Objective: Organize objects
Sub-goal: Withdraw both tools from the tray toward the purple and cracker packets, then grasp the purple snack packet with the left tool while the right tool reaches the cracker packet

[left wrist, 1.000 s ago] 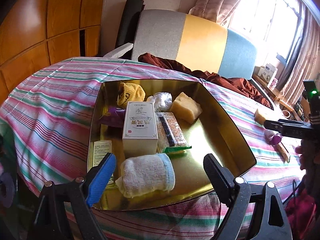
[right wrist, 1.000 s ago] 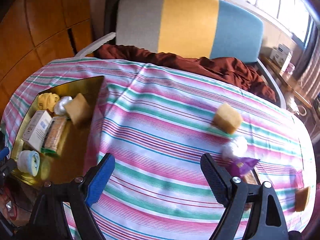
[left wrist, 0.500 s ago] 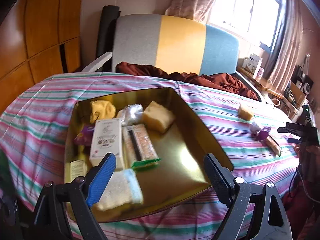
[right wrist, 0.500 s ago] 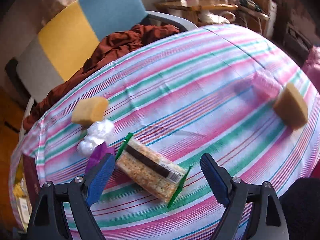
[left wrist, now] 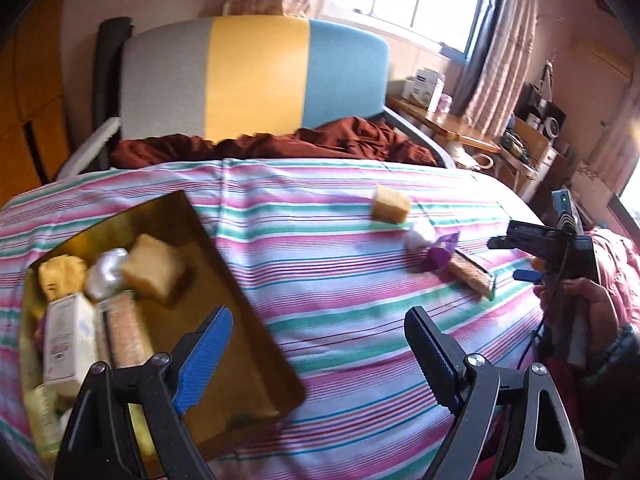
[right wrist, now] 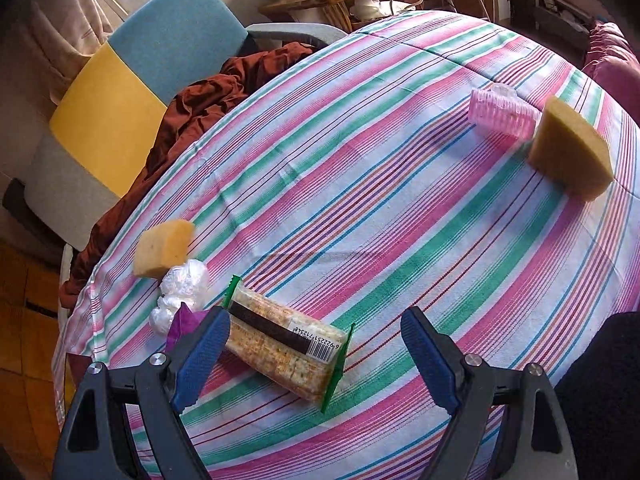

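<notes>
A gold tray [left wrist: 240,344] lies at the left of the striped table and holds a sponge [left wrist: 154,274], a foil ball [left wrist: 105,274], a white box [left wrist: 66,344], a cracker pack and other items. My left gripper [left wrist: 318,354] is open and empty above the tray's right edge. My right gripper [right wrist: 314,354] is open and empty just above a cracker pack [right wrist: 286,350]. Beside that pack lie a purple wrapper [right wrist: 182,322], a clear plastic wad [right wrist: 180,288] and a sponge [right wrist: 162,248]. The right gripper also shows in the left wrist view [left wrist: 516,254].
A pink ribbed cup [right wrist: 500,114] on its side and another sponge [right wrist: 570,156] lie near the table's far right edge. A grey, yellow and blue chair [left wrist: 256,76] with brown cloth [left wrist: 280,144] stands behind the table.
My left gripper has swung right, off the tray toward the table middle. My right gripper has come down closer over the cracker pack.
</notes>
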`<control>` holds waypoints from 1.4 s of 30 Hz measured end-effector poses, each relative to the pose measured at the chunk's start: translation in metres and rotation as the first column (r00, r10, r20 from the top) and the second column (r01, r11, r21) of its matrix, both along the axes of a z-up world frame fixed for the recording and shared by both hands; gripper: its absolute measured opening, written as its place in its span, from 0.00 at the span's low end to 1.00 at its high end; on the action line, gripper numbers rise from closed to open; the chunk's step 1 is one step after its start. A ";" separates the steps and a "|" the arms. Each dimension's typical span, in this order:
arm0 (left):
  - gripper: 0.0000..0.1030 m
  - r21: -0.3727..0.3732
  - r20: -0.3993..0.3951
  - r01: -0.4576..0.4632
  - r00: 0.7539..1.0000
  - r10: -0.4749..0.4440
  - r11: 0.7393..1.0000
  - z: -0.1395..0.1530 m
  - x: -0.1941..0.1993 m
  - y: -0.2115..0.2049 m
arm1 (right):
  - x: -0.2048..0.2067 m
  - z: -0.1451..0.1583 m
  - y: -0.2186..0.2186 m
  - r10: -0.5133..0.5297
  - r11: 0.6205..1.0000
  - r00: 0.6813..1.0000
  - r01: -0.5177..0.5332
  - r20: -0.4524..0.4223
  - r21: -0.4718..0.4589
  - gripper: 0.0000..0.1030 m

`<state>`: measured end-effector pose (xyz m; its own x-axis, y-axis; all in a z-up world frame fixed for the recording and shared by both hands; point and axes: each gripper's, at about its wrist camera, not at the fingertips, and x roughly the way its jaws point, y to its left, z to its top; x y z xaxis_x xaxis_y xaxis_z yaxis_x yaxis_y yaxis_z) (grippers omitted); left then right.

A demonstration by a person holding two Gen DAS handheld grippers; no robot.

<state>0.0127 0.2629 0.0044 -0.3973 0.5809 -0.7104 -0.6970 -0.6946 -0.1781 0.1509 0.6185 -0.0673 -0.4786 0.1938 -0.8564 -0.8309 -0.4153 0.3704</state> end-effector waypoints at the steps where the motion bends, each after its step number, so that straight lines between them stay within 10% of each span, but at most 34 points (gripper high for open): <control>1: 0.85 -0.003 0.009 0.018 1.000 -0.018 1.000 -0.001 0.001 0.010 | 0.001 0.001 0.000 -0.001 1.000 1.000 0.001 -0.008 -0.002 0.86; 21: 0.72 0.083 0.419 0.134 0.894 -0.157 0.987 -0.052 -0.019 0.171 | 0.003 0.003 0.003 0.009 0.999 0.996 -0.013 -0.090 -0.045 0.86; 30: 0.79 -0.003 0.368 0.112 0.924 -0.103 0.994 -0.073 -0.034 0.235 | 0.006 0.000 0.006 -0.004 0.997 0.994 -0.004 -0.109 -0.076 0.86; 35: 0.32 -0.040 0.395 0.167 0.908 -0.138 0.985 -0.098 -0.036 0.236 | 0.003 -0.001 0.006 0.003 0.997 0.995 -0.011 -0.101 -0.080 0.87; 42: 0.27 0.014 0.365 0.194 0.912 -0.186 0.981 -0.103 -0.024 0.177 | 0.001 -0.002 0.004 0.016 0.997 0.997 -0.021 -0.079 -0.073 0.86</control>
<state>-0.0109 0.4398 -0.0982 0.0067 0.6022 -0.7983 -0.7064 -0.5622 -0.4300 0.1523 0.6227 -0.0695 -0.5478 0.1216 -0.8277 -0.7905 -0.3993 0.4645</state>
